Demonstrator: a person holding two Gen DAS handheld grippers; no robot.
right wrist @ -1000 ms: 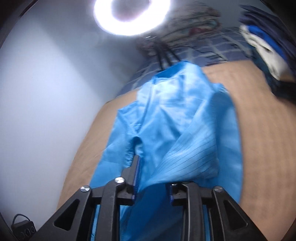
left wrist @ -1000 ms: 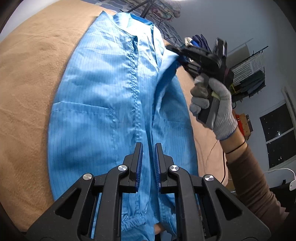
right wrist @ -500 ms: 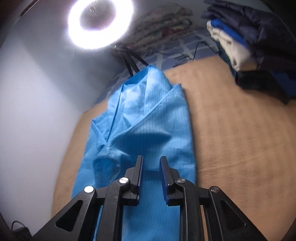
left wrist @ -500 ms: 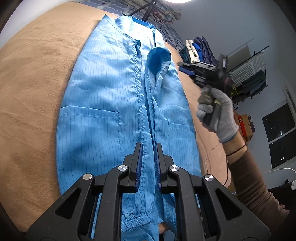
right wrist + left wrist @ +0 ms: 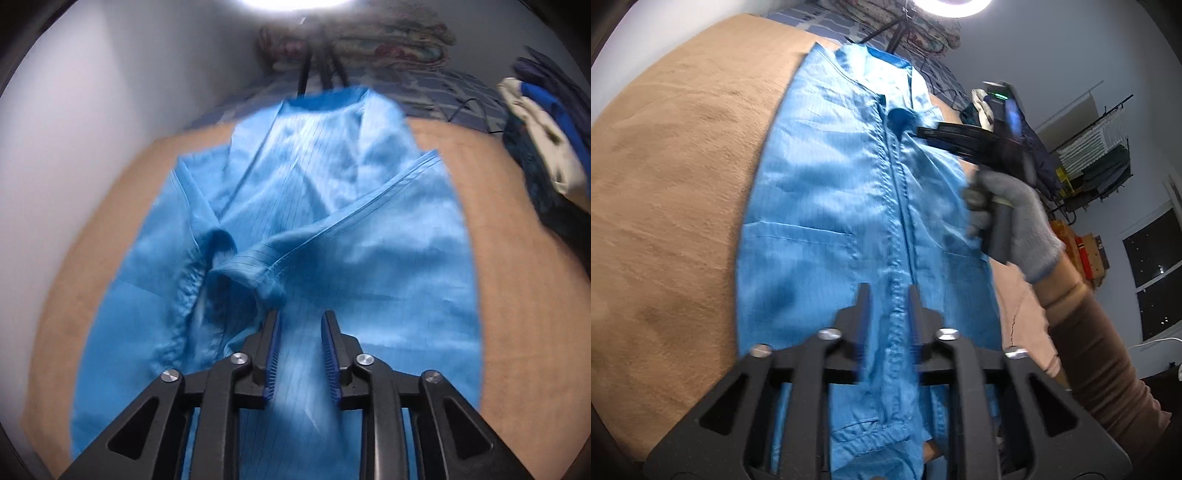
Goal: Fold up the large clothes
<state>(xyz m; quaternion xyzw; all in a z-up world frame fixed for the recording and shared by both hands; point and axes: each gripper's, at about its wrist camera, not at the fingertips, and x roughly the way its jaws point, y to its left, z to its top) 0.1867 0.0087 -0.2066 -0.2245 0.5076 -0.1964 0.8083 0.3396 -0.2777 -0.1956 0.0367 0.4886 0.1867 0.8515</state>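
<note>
The coat (image 5: 849, 206) is spread along the bed (image 5: 665, 184). Both grippers (image 5: 886, 295) (image 5: 300, 321) are being opened, narrow, nothing pinched. The folded sleeve (image 5: 332, 229) could be dragged loose.

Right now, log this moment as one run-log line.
garment: blue coat flat on tan cover | left tongs: opening, over placket | right tongs: opening, over folded-in sleeve, nothing gripped

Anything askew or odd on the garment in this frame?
Yes: the sleeve cuff folded across the blue coat lies bunched and slanted beside the front placket, not flat. Nothing looks torn or spilled.
</note>
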